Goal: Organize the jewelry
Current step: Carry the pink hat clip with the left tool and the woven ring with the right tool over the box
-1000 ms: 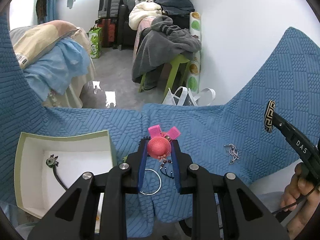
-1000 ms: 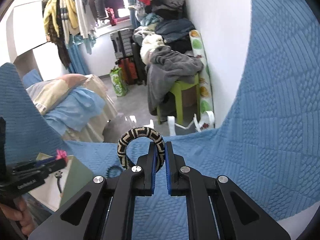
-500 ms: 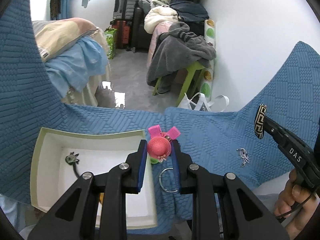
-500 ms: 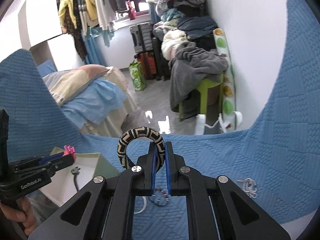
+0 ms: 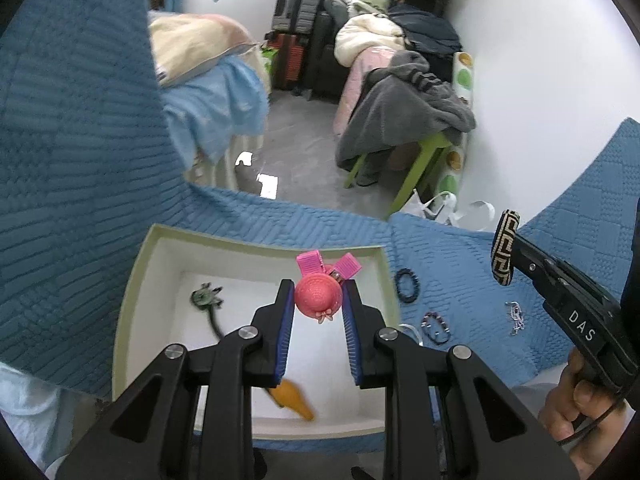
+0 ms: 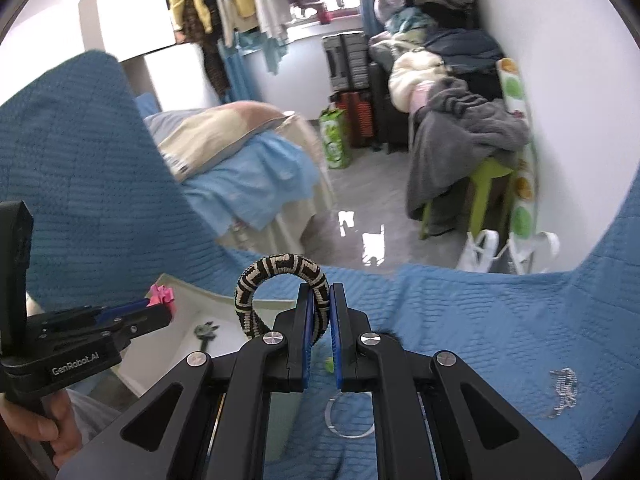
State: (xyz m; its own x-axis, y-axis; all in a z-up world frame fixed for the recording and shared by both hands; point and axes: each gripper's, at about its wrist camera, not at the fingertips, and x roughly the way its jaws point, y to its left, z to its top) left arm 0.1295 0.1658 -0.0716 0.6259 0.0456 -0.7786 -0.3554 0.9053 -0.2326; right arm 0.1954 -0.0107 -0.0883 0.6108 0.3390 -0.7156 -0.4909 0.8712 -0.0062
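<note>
My left gripper is shut on a pink hat-shaped hair clip with a magenta bow, held above the open white box. Inside the box lie a green-headed hair pin and an orange piece. My right gripper is shut on a black-and-beige patterned bangle; in the left wrist view that bangle hangs at the right, over the blue cloth. Loose on the cloth lie a dark bead bracelet, a second beaded bracelet, a silver chain and a silver ring.
The blue quilted cloth covers the table and rises at both sides. Beyond the table edge are a bed with a blue sheet, suitcases, a green stool piled with clothes and a white wall. A hand grips the right tool.
The left gripper carried the pink clip leftward, from over the cloth to over the box. The right gripper moved left and down with the bangle, toward the box.
</note>
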